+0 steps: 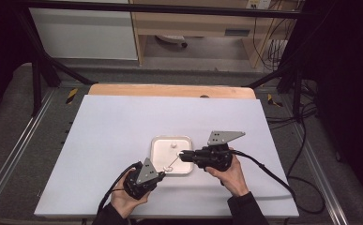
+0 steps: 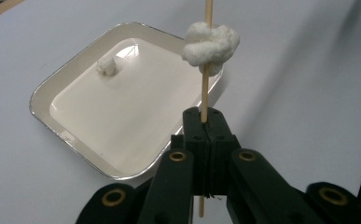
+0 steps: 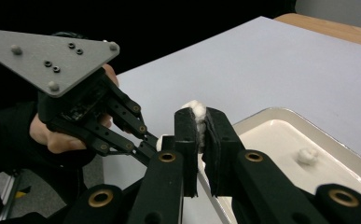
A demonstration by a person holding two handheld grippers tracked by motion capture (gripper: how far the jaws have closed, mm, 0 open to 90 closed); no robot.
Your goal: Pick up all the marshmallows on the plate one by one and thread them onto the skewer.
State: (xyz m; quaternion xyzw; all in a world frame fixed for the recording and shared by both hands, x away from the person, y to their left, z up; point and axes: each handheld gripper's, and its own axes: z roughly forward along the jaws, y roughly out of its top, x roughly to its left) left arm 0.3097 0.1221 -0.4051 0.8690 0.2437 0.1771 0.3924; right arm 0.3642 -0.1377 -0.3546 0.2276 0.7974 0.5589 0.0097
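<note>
- Table (image 1: 123,131): white top, wood edge at the far side.
- Tray (image 1: 156,161): white, square-ish, near the front middle, right between the two grippers.
- Left gripper (image 1: 162,174): clamped tight on a skewer (image 2: 204,95) that pokes out over the tray's near corner.
- Right gripper (image 1: 181,155): squeezing a white puff (image 3: 197,112), held over the tray's right side.
- Puff on skewer (image 2: 211,43): threaded partway up the stick.
- Spare puff (image 2: 107,65): sitting loose in the tray, toward the far edge.

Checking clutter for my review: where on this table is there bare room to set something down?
Bare white table left of and beyond the tray, and right of the right gripper. Crowded at the tray's near edge, where it meets the left gripper.
</note>
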